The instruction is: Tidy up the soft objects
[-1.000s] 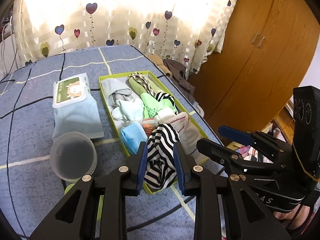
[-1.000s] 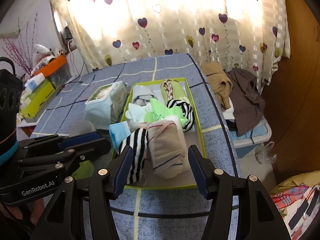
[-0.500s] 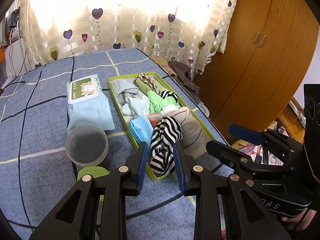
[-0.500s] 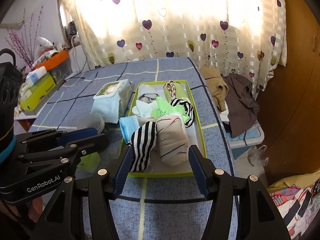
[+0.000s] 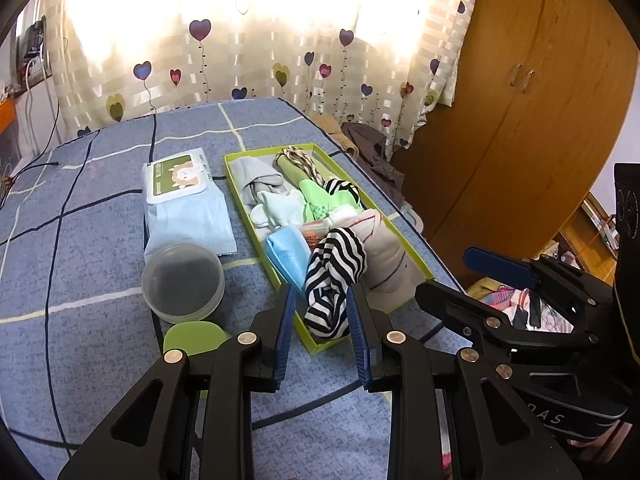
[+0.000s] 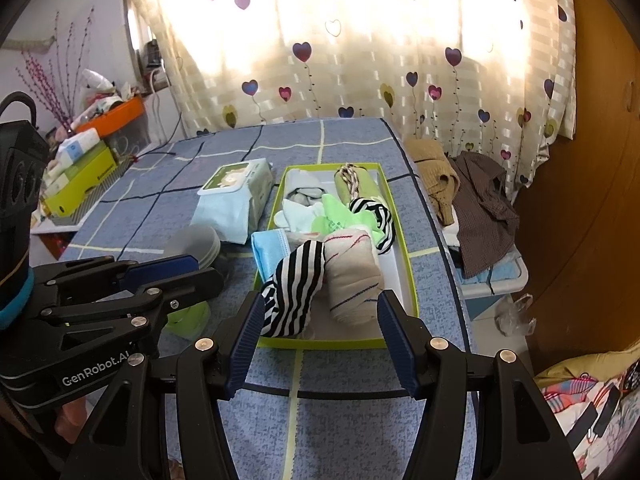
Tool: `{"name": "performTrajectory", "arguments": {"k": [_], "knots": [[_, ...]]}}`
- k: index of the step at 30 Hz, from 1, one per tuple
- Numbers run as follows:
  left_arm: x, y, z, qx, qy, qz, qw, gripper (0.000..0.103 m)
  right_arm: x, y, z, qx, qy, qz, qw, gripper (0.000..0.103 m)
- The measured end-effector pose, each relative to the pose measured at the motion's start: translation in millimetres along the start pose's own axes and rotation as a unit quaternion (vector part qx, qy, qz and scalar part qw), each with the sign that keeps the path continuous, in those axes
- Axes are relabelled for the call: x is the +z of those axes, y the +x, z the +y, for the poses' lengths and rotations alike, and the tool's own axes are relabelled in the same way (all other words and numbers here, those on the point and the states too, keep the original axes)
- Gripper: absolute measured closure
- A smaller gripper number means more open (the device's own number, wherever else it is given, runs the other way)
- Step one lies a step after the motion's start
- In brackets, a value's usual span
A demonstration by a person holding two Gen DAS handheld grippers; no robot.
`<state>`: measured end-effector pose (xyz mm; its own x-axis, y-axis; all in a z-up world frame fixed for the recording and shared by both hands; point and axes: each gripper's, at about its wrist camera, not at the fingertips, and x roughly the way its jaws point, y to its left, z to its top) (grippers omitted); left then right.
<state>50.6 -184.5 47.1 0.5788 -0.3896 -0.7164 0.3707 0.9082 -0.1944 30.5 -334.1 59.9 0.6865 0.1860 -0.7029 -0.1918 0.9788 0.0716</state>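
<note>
Two grippers in view, both over the near end of a blue-checked bed (image 5: 100, 264). Left gripper (image 5: 322, 312) jaws partly apart, black-and-white striped sock (image 5: 332, 276) seen between the pads but draped over the near rim of the tray, whether the pads touch it cannot be told. Right gripper (image 6: 320, 320) spread wide, nothing held, pads clear of the tray's near edge. One green-rimmed tray (image 6: 412, 280) just beyond both, long side running away from the cameras, packed with soft items: one beige rolled sock with red and blue lines (image 6: 354, 276) touching the striped one on the right, one blue face mask (image 5: 286, 254) at the near left corner, one white sock (image 5: 276, 206) mid tray, one bright green sock (image 5: 316, 196) beside it, a second striped roll (image 6: 378, 216) against the right wall, one grey garment (image 5: 256, 176) far left, one olive roll with braided cord (image 6: 354, 180) far right. Left of tray: one clear round lidded container (image 5: 183, 276), one green lid (image 5: 194, 338) nearer, partly hidden by the left gripper arm, one wet-wipes pack (image 5: 184, 196) farther back. Right of bed: pile of brown clothes (image 6: 476, 204) on a pale bin. Far: heart-print curtain (image 6: 360, 40), wooden wardrobe (image 5: 520, 120).
</note>
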Motion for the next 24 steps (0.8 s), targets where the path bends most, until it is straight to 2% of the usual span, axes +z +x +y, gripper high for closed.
{"name": "performTrajectory", "arguments": {"k": [12, 17, 24], "knots": [[-1.7, 3.4, -3.1, 0.017, 0.011, 0.005, 0.9998, 0.075, -0.2, 0.6, 0.6, 0.002, -0.002, 0.003, 1.000, 0.044], [-2.4, 4.7, -4.6, 0.037, 0.020, 0.006, 0.9991, 0.075, -0.3, 0.5, 0.9, 0.001, -0.003, 0.002, 1.000, 0.044], [-3.6, 3.8, -4.5, 0.040, 0.022, 0.003, 0.9989, 0.075, -0.1, 0.4, 1.2, 0.002, -0.002, 0.002, 1.000, 0.044]]}}
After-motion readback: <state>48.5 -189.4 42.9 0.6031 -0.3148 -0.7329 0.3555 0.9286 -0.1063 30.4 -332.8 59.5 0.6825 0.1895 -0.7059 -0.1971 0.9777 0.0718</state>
